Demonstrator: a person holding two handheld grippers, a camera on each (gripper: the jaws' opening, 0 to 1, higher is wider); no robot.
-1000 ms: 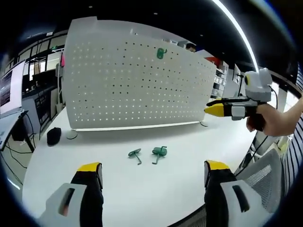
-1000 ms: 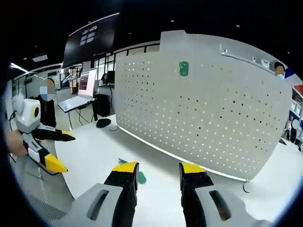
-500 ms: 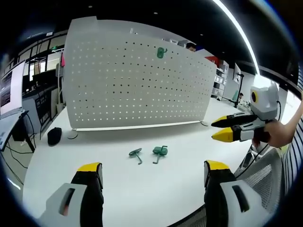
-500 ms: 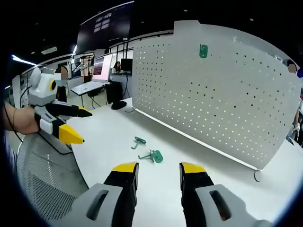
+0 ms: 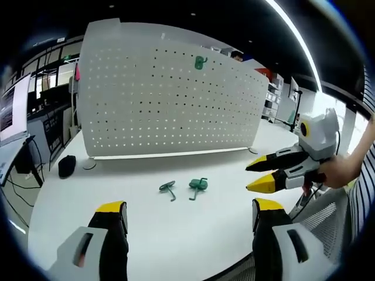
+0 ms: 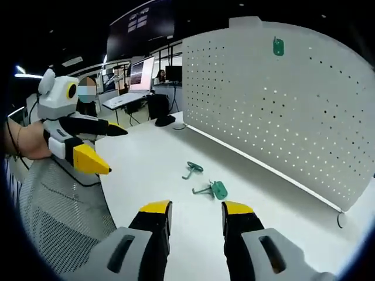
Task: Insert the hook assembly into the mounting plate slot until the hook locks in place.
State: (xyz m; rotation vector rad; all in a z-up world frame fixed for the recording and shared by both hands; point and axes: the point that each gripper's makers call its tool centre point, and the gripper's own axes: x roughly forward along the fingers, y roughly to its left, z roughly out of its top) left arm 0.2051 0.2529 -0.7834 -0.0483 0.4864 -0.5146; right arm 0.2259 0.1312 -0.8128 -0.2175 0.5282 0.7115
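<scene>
Left gripper (image 5: pixel 186 212): its jaws rise from the bottom of the left gripper view, spread wide with nothing between them, above the white table (image 5: pixel 146 234). In the right gripper view it appears at the left (image 6: pixel 111 149), held in a hand (image 6: pixel 26 140), jaws parted and empty.
Right gripper (image 6: pixel 196 209): its jaws rise from the bottom of the right gripper view, parted with a bare gap, holding nothing. In the left gripper view it comes in from the right (image 5: pixel 253 175), jaws apart, tips pointing toward the table's middle.
Hook assemblies: two green pieces lie on the table, apart from every jaw. In the left gripper view the flat-footed hook (image 5: pixel 168 188) lies ahead of the gap between the jaws, with the second hook (image 5: pixel 198 185) just beside it. In the right gripper view they lie just beyond the jaw tips, the second hook (image 6: pixel 215 189) nearer and the flat-footed one (image 6: pixel 191 168) farther.
Mounting plate: the white pegboard (image 5: pixel 170 99) stands upright on the table beyond the hooks, well ahead of both pairs of jaws (image 6: pixel 281 111).
Mounted hook (image 5: pixel 200 62): one green hook sits high on the pegboard, near its top edge (image 6: pixel 278 45).
Other: a dark object (image 5: pixel 67 167) rests on the table near the pegboard's foot.
</scene>
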